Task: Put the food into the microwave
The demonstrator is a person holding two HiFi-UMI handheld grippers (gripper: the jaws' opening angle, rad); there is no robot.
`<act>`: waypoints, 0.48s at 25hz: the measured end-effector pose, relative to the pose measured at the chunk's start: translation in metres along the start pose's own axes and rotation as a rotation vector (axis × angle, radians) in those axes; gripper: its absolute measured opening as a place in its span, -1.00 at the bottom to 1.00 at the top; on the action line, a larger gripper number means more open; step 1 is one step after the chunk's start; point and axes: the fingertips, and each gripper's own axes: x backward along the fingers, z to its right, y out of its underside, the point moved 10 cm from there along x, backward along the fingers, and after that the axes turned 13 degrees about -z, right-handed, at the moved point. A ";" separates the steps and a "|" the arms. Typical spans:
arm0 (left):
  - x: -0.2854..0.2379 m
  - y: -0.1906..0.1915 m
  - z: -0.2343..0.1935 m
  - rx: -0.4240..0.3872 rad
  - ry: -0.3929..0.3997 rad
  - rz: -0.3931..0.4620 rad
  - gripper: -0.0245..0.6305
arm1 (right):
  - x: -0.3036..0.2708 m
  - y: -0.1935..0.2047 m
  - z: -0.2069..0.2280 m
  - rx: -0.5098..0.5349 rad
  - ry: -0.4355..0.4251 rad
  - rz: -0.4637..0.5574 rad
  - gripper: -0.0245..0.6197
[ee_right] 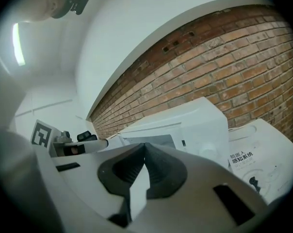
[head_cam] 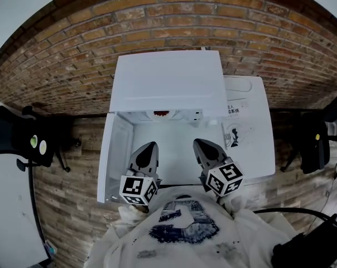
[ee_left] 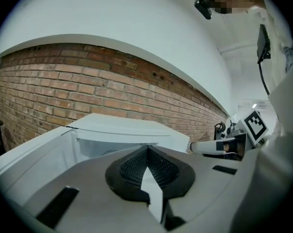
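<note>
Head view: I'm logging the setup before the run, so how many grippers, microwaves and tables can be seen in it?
Grippers: 2 (left gripper, right gripper)
Microwave: 1, door open
Table: 1
Total: 4

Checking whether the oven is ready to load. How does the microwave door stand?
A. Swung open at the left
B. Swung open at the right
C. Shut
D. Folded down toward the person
A: the head view shows the door standing out from the left side of the microwave, with the cavity open toward the person.
</note>
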 end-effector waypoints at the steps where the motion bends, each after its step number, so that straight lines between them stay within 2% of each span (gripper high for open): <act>1: 0.000 0.000 0.001 -0.006 -0.003 0.001 -0.90 | 0.000 0.000 0.000 0.003 0.001 0.003 -0.88; 12: 0.000 -0.002 0.005 -0.016 -0.009 -0.007 -0.90 | 0.001 0.000 0.000 0.029 0.000 0.002 -0.88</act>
